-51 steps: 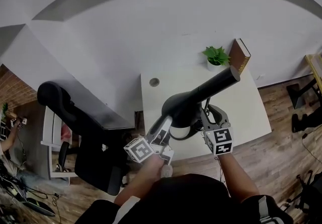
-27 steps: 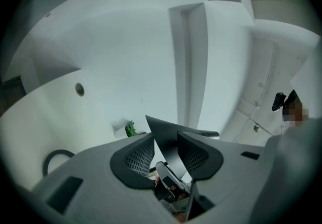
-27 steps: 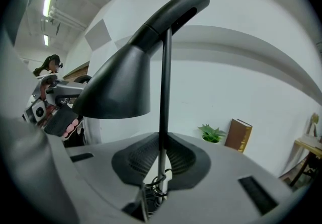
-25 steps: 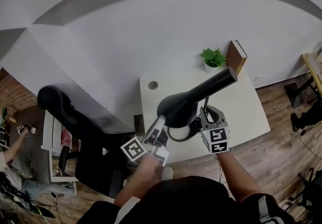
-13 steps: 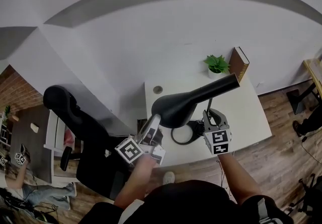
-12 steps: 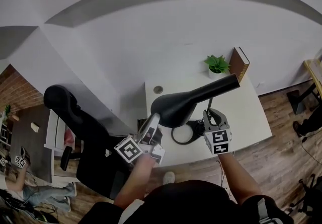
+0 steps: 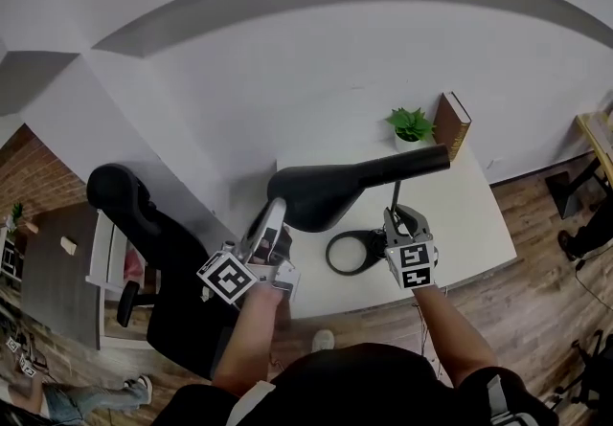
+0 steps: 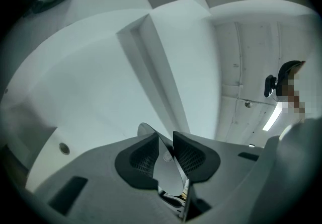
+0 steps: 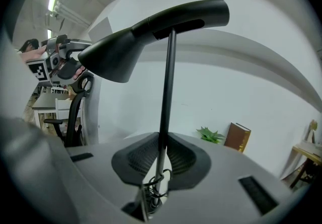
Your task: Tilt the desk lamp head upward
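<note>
A black desk lamp stands on the white desk (image 7: 469,213). Its long head (image 7: 335,190) lies close to level, wide shade to the left, above the ring base (image 7: 351,252). My left gripper (image 7: 275,211) is shut on the shade's rim, and its jaws have just been closing. In the left gripper view the thin rim (image 8: 168,177) sits between the pads of that gripper (image 8: 166,150). My right gripper (image 7: 397,216) is shut on the thin upright stem (image 7: 396,194). In the right gripper view the stem (image 9: 167,77) runs up from between the jaws (image 9: 160,155) to the lamp head (image 9: 151,34).
A small green potted plant (image 7: 412,125) and a brown book (image 7: 453,124) stand at the desk's back edge by the white wall. A black office chair (image 7: 144,223) is left of the desk. Wooden floor lies to the right.
The lamp head has swung up from sloping down towards the left to nearly level. My left gripper rose and moved left with the shade. The right gripper stayed on the stem.
</note>
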Demonstrator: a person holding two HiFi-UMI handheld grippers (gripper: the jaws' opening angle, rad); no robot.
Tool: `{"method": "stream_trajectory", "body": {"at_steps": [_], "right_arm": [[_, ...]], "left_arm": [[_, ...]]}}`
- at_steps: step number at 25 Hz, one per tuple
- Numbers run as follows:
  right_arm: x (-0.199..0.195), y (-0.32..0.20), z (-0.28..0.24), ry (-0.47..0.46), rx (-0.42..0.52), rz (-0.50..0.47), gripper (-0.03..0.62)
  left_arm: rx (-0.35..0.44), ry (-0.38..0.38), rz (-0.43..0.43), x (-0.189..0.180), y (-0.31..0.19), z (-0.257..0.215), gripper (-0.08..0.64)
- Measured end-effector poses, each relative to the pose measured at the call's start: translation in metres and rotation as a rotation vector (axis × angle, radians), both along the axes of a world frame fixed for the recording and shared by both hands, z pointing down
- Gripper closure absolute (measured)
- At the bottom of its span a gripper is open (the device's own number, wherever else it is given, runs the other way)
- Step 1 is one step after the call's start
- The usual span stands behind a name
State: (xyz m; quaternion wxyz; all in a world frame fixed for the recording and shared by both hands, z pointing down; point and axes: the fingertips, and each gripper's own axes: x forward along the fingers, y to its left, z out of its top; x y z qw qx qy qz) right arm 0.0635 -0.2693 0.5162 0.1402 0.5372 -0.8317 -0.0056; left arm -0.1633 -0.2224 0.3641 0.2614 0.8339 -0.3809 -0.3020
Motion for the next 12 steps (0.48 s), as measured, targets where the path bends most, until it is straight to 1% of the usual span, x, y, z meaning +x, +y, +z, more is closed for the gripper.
{"method": "stream_trajectory", "body": {"at_steps": [6,12], "right_arm": [[0.001,0.0,0.0,0.007,0.008,0.005,0.552],[0.002,0.001,0.0,0.009,0.018,0.017,0.552]], "left_arm": [[0.06,-0.068,-0.007,-0.001,0.002,-0.026,0.472],[0.115,-0.081,0.0,0.002,0.004,-0.06,0.479]]}}
